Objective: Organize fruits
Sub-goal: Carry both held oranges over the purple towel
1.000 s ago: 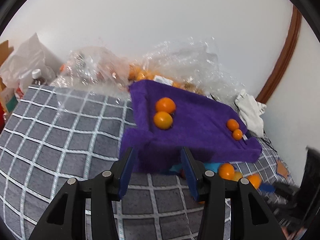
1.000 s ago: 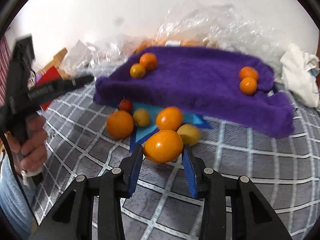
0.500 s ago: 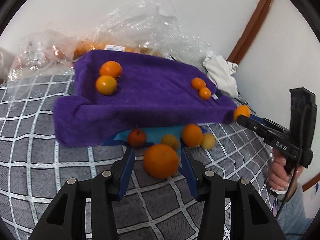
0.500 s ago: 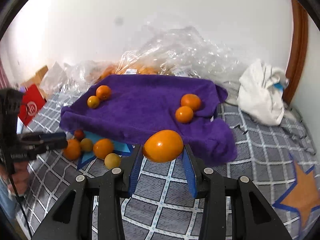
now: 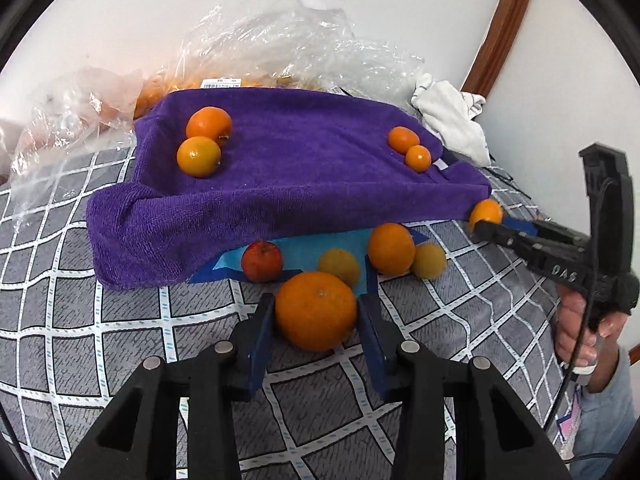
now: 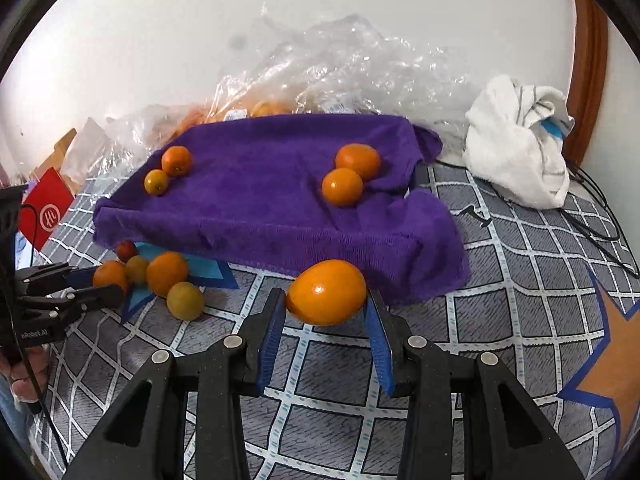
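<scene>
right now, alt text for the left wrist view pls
Left gripper fingers closing around a large orange on a grey checked bedspread. Behind it, loose fruit beside a purple towel holding four oranges.

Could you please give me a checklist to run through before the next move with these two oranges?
1. Right gripper grips the oval orange: ok, jaws press both sides.
2. Left gripper has the big orange: ok, the jaws have just been closing, with the orange between them and the pads touching it.
3. Big orange lifted off the bedspread: cannot tell.
4. Room on the purple towel: ok, its middle is bare.
5. Yellow fruit clear of the big orange: cannot tell, it sits right behind it.
</scene>
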`<state>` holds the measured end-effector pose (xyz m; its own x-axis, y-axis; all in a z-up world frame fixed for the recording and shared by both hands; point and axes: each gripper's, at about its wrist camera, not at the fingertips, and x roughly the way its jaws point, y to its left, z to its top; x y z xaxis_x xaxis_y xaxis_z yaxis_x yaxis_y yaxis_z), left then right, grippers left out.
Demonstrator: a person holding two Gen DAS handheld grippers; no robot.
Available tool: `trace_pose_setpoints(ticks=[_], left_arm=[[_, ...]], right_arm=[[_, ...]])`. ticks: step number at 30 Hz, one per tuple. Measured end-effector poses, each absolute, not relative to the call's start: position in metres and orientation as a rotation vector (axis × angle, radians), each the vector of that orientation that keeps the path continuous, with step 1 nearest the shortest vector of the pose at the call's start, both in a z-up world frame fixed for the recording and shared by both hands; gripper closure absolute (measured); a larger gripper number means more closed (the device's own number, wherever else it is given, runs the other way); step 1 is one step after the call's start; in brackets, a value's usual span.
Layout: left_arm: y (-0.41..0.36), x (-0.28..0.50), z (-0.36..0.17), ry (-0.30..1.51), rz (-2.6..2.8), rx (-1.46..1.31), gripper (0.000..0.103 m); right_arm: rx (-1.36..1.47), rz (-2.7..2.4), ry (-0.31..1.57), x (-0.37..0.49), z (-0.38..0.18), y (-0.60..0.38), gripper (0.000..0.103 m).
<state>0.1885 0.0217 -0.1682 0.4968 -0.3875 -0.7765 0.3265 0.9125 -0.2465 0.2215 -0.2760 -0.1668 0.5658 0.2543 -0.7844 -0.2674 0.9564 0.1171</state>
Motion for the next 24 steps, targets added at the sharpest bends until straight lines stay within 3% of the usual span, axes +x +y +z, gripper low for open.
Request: trace_pose_setpoints(ticks=[8,24], left_arm=[[0.05,0.186,-0.15,0.83,-0.367,-0.164,0.065],[0.066,0.189,-0.138,0.753,-0.294,-0.198,0.065]], right_arm=[[-0.063,0.301,0.932,0.221,-0.173,-0.267,0.063],[-0.065,0.297,0.929,0.217,-0.172,-0.265,0.063]])
